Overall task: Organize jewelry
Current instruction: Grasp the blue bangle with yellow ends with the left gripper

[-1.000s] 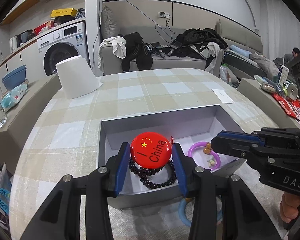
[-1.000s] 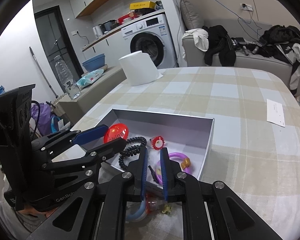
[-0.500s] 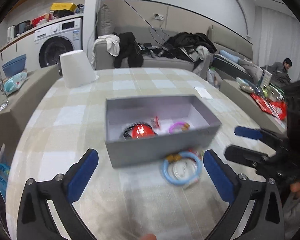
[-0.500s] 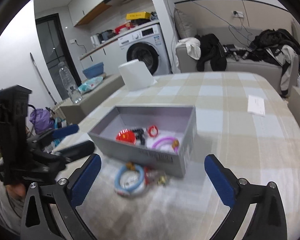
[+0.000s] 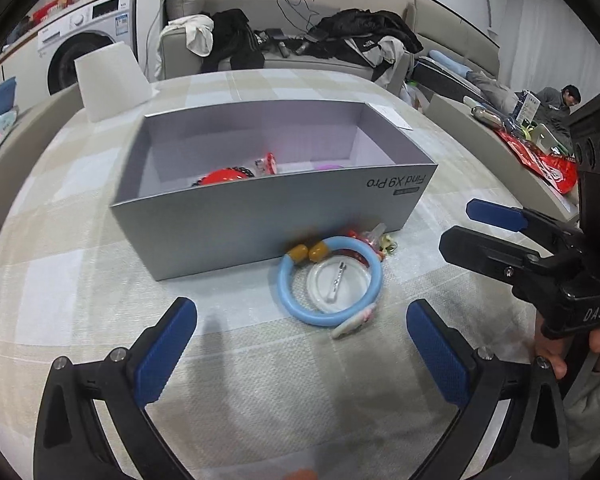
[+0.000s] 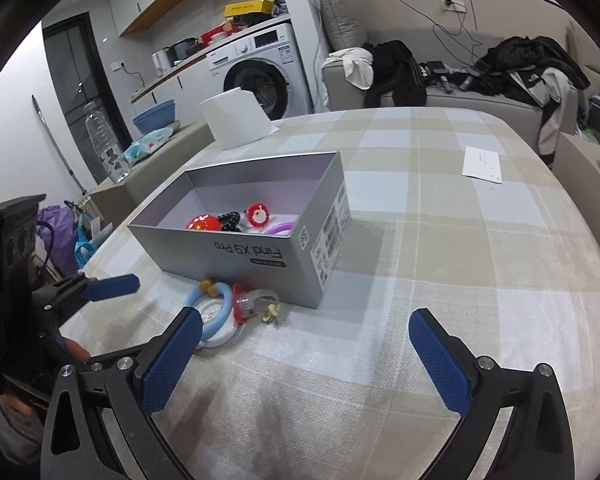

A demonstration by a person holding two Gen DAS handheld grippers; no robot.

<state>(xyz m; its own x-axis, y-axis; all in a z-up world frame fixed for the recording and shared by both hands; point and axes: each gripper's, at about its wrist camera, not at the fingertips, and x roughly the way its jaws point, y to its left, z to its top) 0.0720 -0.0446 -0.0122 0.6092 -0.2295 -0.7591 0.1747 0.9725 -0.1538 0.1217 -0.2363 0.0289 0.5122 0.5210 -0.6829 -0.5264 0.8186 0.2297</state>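
A grey open box (image 5: 260,216) (image 6: 236,248) sits on the checked tablecloth. Inside lie a red round badge (image 5: 220,178) (image 6: 203,223), a black bead bracelet (image 6: 229,220), a small red charm (image 5: 269,162) (image 6: 257,214) and a purple ring (image 6: 281,227). In front of the box lie a light blue ring (image 5: 330,280) (image 6: 216,312), a white round badge back (image 5: 338,282) and small trinkets (image 6: 260,304). My left gripper (image 5: 300,356) is open and empty, just short of the blue ring. My right gripper (image 6: 306,360) is open and empty, also in the left wrist view (image 5: 484,228).
A white paper roll (image 5: 110,80) (image 6: 236,124) stands at the table's far left. A white paper slip (image 6: 482,163) lies far right. A sofa with clothes (image 5: 300,44) is behind the table, a washing machine (image 6: 260,72) beyond. A side ledge holds a water bottle (image 6: 102,140).
Both grippers opened and pulled back from the box. The left one let go of the red badge, which now lies in the box.
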